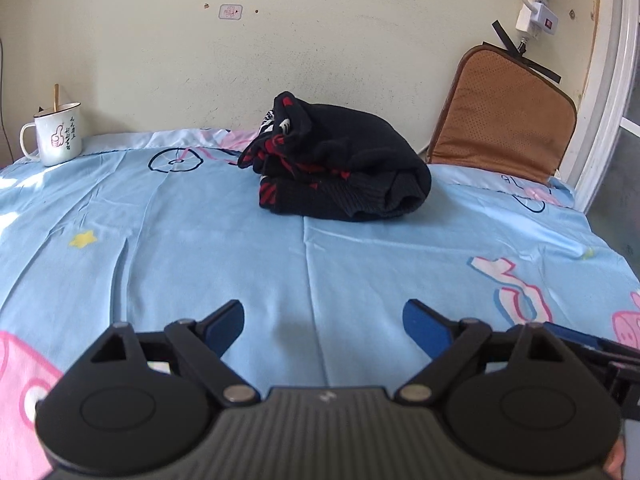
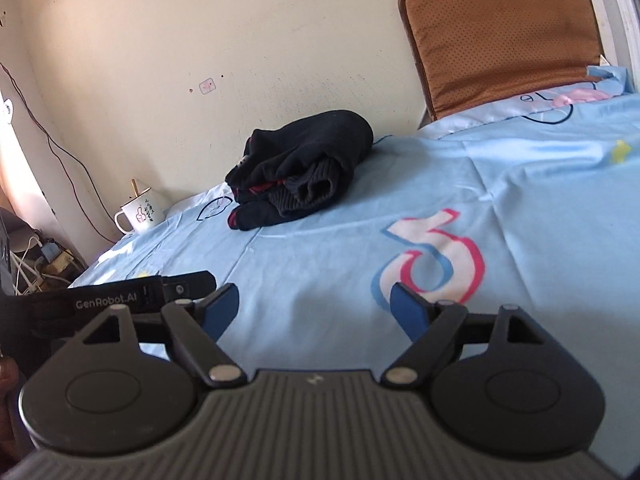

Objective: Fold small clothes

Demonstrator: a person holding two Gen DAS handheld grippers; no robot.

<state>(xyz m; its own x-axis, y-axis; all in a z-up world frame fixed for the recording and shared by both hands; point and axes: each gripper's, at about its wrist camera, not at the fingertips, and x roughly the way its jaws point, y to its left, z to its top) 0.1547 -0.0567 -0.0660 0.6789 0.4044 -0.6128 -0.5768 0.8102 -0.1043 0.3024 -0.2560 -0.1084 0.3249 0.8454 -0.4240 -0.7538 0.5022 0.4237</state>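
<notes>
A small black knit garment with red markings point(image 1: 340, 160) lies bundled in a heap on the light blue sheet point(image 1: 200, 232) near the wall. It also shows in the right wrist view point(image 2: 300, 168), far ahead and left of centre. My left gripper point(image 1: 324, 320) is open and empty, low over the sheet, well short of the garment. My right gripper point(image 2: 316, 304) is open and empty too, over the sheet near a printed figure. The left gripper's body point(image 2: 120, 300) shows at the left of the right wrist view.
A white mug point(image 1: 54, 134) with a stick in it stands at the sheet's far left corner, also seen in the right wrist view point(image 2: 140, 212). A brown cushion point(image 1: 504, 116) leans on the wall at the far right. Cables and a power strip point(image 1: 536, 4) hang on the wall.
</notes>
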